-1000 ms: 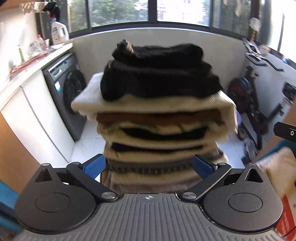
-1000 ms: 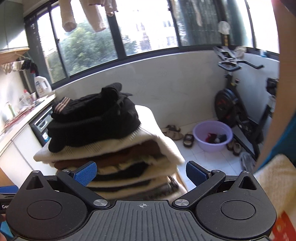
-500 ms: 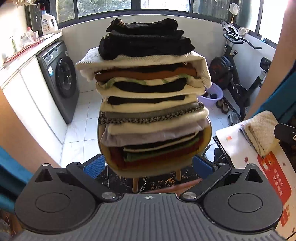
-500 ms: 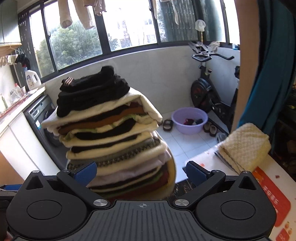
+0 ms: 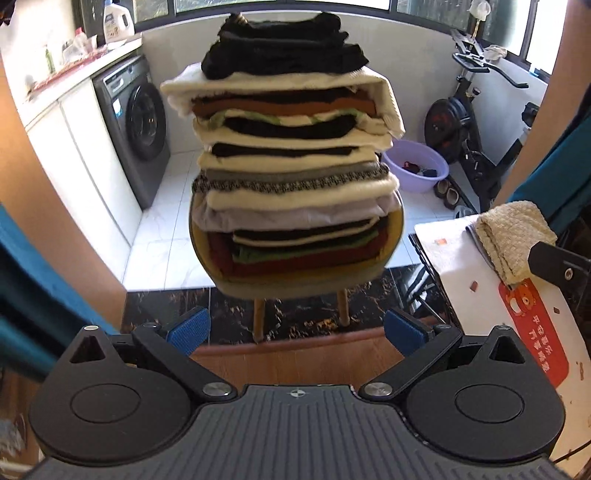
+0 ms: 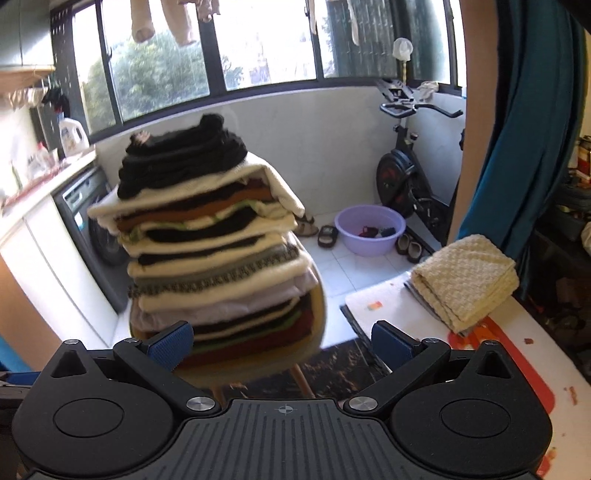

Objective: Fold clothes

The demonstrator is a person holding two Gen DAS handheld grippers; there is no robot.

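— Sunlit laundry balcony ahead of both tongs: what's the biggest thing out there?

— Beyond the windows, the washing machine [image 5: 138,125], off to the left of the left gripper [image 5: 294,330], and one exercise bike [image 6: 406,177] far right of the right gripper [image 6: 282,341]. Between them, straight ahead, one chair [image 5: 295,284] with a tall stack of folded clothes [image 5: 291,158] on its seat.

— How many garments in it?

— Hard to count; the stack is slightly blurred, and the layers run together. Roughly a dozen, with black pieces on top, cream knits in the middle, red and green at the bottom.

— And the tongs?

— Both spread wide, blue pads far apart, nothing between them and nothing touched. In the left view the stack sits above and beyond the gap; in the right view it stands ahead, left of centre, behind the left pad.

— Anything nearer?

— One white table [image 6: 517,362] just right of each gripper, with one folded cream towel [image 6: 465,277] lying on it. A red printed panel [image 5: 532,325] shows on the tabletop near the towel.

— Smaller things?

— One lilac basin [image 6: 369,230] on the tiles beyond the right gripper, some slippers beside it, and one detergent jug [image 5: 117,20] on the counter above the washer.
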